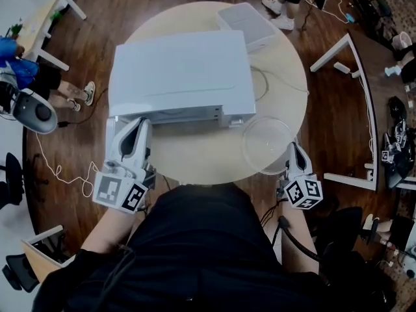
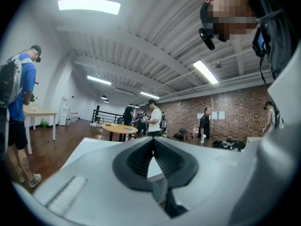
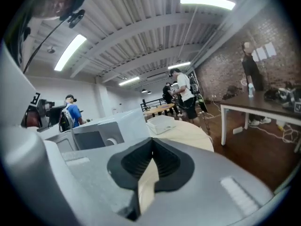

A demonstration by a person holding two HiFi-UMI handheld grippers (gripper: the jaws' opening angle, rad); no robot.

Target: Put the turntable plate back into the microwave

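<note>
The white microwave [image 1: 182,73] stands in the middle of a round beige table [image 1: 195,151], its front toward me. The clear glass turntable plate [image 1: 268,145] lies flat on the table by the front right edge, just right of the microwave's front corner. My left gripper [image 1: 138,121] is shut and empty, its tips at the microwave's front left corner; in the left gripper view the left gripper [image 2: 153,142] points level over the white top. My right gripper [image 1: 294,146] is shut and empty beside the plate's right rim. The right gripper view shows the microwave [image 3: 94,133] to the left of the right gripper [image 3: 152,152].
A white box [image 1: 250,25] sits behind the microwave, with a thin cable [image 1: 266,83] trailing across the table. A person [image 1: 39,77] stands at the left and others at the back. White desks [image 1: 364,109] stand at the right over a wooden floor.
</note>
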